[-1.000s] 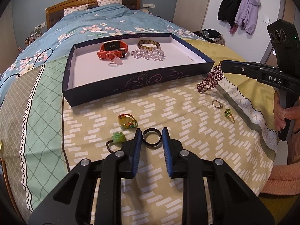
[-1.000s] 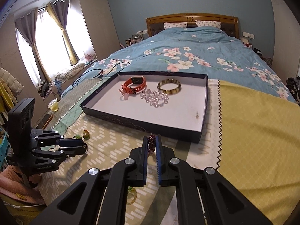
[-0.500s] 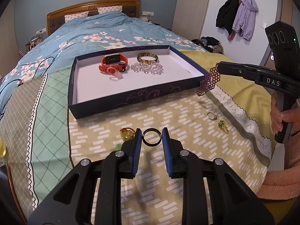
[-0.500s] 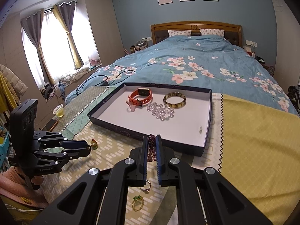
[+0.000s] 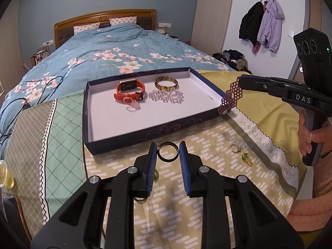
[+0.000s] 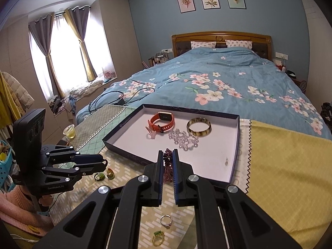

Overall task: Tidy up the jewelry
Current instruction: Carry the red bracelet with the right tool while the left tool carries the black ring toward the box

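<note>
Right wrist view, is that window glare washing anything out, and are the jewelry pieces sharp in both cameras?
Right wrist view: the window is blown out white, but the tray stays evenly lit and sharp. Left wrist view: no glare, the black ring is crisp; fisheye bending curves the room edges in both.

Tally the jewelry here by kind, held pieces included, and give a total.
Rings: 3 (black ring, silver ring, green ring)
Bracelets: 3 (purple bracelet, clear bead bracelet, bangle)
Watches: 1 (orange watch)
Charms: 2 (green charm, yellow charm)
Small pink piece, kind unclear: 1
Total: 10
</note>
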Demonstrator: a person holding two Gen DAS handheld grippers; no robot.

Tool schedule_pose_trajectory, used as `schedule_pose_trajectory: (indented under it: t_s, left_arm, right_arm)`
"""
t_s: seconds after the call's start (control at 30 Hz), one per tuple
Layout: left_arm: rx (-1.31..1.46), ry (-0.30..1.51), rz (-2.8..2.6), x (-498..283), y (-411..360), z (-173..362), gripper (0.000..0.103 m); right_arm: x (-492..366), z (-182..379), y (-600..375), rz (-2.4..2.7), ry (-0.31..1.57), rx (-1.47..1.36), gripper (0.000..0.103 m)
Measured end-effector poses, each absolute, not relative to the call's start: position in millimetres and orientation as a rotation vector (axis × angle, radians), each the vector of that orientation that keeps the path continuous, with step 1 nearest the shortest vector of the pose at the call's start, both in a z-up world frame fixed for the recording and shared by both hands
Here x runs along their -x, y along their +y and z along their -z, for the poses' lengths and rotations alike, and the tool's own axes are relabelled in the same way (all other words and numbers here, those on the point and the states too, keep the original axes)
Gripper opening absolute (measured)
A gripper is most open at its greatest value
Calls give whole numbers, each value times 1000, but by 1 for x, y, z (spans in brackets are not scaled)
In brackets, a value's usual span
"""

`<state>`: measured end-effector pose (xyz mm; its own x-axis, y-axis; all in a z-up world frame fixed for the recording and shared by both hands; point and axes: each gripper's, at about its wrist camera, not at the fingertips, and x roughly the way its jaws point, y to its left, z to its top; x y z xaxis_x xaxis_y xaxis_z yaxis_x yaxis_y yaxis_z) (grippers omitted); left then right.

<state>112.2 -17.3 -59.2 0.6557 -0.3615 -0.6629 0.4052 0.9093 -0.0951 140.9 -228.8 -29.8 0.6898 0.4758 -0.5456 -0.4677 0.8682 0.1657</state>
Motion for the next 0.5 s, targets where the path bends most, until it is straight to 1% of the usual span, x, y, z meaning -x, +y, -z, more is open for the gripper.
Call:
schedule_pose_trajectory:
  t_s: [0.5]
  left_arm:
    - [-65,704,428,-126,-19,48,22]
  right_arm:
    - [-155,20,-217,-544,597,-2,7]
